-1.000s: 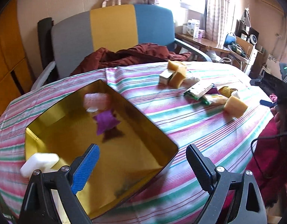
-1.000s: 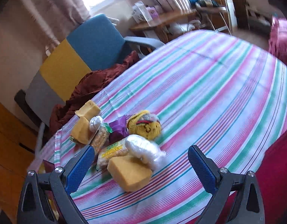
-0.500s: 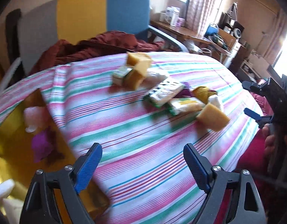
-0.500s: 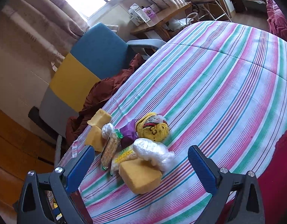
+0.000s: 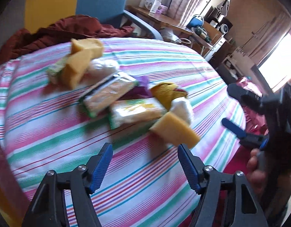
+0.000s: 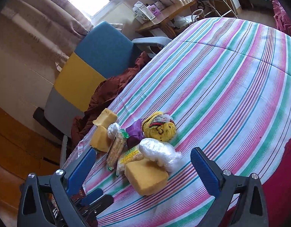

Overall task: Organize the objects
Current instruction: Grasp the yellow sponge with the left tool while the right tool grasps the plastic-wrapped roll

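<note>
Swung right since a second ago: left gripper (image 5: 145, 165) has left the gold tray, which is now out of its view, and faces the clutter on the striped tabletop (image 5: 51, 132). Its fingers stand spread wide, nothing between them. View is motion-blurred.

Right gripper (image 6: 141, 170) hangs at the tabletop edge, fingers equally wide and empty, framing the same pile from the other side. Looks like both hands are lining up for a pick, left one closest.

Nearest item: yellow sponge block (image 6: 146, 176), just ahead of both grippers. Touching it behind, a crinkled clear plastic bundle (image 6: 160, 154) and a labelled snack packet (image 6: 129, 154). Beside those, a long packet of corn-like snack (image 6: 116, 148), a purple wrapper (image 6: 135, 132), and a yellow knitted ball (image 6: 160, 125).

Farther back, two more yellow sponge pieces (image 6: 103, 128) near the tabletop's far edge, one leaning on the other.

Beyond: maroon cloth (image 6: 107, 92) heaped on a grey-yellow-blue chair (image 6: 92, 60), probably just dumped there.

Judgement: pile is loose and overlapping, so the near sponge is the cleanest first grab; soft, will compress.
</note>
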`<action>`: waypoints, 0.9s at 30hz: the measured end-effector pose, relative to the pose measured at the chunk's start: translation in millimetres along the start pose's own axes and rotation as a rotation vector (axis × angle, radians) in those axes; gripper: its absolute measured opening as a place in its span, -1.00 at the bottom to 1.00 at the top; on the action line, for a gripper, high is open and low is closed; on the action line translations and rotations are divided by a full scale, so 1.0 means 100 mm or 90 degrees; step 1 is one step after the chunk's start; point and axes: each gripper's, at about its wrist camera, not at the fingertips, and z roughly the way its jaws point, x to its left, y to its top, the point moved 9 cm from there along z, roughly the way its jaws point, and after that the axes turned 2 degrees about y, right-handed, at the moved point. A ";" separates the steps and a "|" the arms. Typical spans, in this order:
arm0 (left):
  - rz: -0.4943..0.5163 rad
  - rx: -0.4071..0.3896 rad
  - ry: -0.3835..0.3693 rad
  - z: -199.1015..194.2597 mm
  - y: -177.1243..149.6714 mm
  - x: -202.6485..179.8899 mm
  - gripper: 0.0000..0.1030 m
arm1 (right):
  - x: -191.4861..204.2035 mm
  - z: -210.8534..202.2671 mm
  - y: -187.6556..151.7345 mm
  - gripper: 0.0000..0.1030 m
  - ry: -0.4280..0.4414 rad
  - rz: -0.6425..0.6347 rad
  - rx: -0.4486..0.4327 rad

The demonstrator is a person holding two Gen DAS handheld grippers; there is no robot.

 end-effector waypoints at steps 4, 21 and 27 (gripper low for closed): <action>-0.032 0.017 -0.031 0.18 0.10 -0.13 0.52 | -0.01 0.00 0.00 0.98 0.002 0.003 0.003; -0.030 0.047 -0.061 0.36 -0.16 -0.07 -0.04 | -0.07 0.10 -0.05 0.98 -0.030 0.010 0.030; -0.038 0.049 -0.058 0.05 -0.52 0.17 -0.06 | -0.10 0.21 -0.12 0.98 -0.065 -0.001 0.066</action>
